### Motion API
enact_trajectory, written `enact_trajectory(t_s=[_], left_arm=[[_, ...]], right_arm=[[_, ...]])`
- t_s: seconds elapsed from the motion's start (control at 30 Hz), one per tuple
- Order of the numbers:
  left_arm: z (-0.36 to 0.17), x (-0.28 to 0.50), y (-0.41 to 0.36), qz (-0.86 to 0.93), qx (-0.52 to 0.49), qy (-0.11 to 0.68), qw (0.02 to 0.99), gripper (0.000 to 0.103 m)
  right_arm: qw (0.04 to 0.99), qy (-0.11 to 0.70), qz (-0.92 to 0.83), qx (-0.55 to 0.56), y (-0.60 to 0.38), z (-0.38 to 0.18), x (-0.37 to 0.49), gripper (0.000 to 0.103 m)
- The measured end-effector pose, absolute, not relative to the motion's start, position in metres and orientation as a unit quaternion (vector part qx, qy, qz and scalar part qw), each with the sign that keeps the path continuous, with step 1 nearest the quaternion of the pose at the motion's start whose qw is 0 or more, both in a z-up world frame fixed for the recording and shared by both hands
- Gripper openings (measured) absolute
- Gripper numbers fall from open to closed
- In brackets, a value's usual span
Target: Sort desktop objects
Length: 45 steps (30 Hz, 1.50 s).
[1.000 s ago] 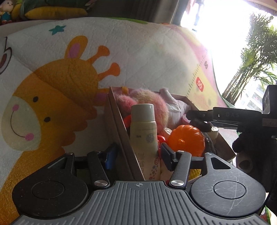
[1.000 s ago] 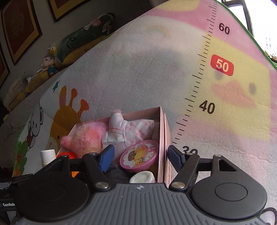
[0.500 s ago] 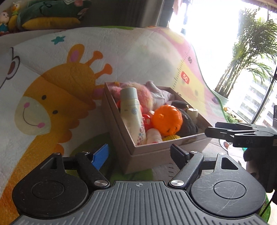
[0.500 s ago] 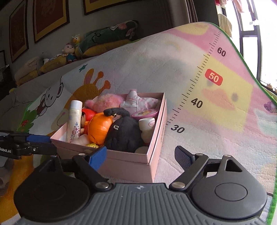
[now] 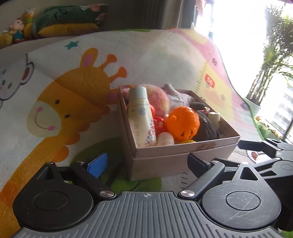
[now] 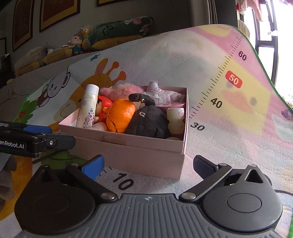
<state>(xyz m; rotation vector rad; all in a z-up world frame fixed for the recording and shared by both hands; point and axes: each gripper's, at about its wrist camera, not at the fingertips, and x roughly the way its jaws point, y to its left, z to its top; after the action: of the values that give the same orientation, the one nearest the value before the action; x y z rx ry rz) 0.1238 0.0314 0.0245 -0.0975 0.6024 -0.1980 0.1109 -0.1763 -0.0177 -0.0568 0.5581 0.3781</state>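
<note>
A quilted cartoon giraffe play mat (image 5: 77, 102) spreads below framed pictures (image 6: 58, 12) and a bright window (image 5: 238, 36). On it sits the pink rectangular cardboard box (image 6: 139, 155), long axis running away; inside, the cream cylindrical bottle (image 5: 141, 117) leans cap-up. Left gripper (image 5: 148, 163) and right gripper (image 6: 148, 164) hover near it, fingers wide, empty.

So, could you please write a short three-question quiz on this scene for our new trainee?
1. True or false: the left tool holds the bottle.
2. In the box, what sits between the orange pumpkin and the small white bottle? A) black plush toy B) pink fluffy toy C) doll
3. Fill in: both tools are ___.

Key: 1 false; 2 A, the black plush toy; 3 open.
</note>
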Motion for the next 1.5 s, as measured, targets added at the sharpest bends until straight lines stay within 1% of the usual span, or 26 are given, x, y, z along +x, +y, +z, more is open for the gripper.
enact_trajectory(t_s=[0.17,0.37,0.47,1.5], left_arm=[[0.012,0.104,0.03,-0.035,-0.053,0.33,0.942,0.101],[-0.001,0.097,0.025,0.01,0.007,0.346,0.938,0.102],[-0.007,0.098,0.03,0.024,-0.009,0.358,0.934,0.102],[-0.008,0.098,0.032,0.025,-0.008,0.352,0.936,0.103]], right_arm=[[0.935,0.311,0.169,-0.032,-0.174,-0.026,0.097,0.103],[0.933,0.324,0.15,-0.039,-0.174,-0.034,0.092,0.103],[0.932,0.33,0.141,-0.043,-0.173,-0.038,0.09,0.103],[0.931,0.336,0.131,-0.05,-0.172,-0.041,0.088,0.103]])
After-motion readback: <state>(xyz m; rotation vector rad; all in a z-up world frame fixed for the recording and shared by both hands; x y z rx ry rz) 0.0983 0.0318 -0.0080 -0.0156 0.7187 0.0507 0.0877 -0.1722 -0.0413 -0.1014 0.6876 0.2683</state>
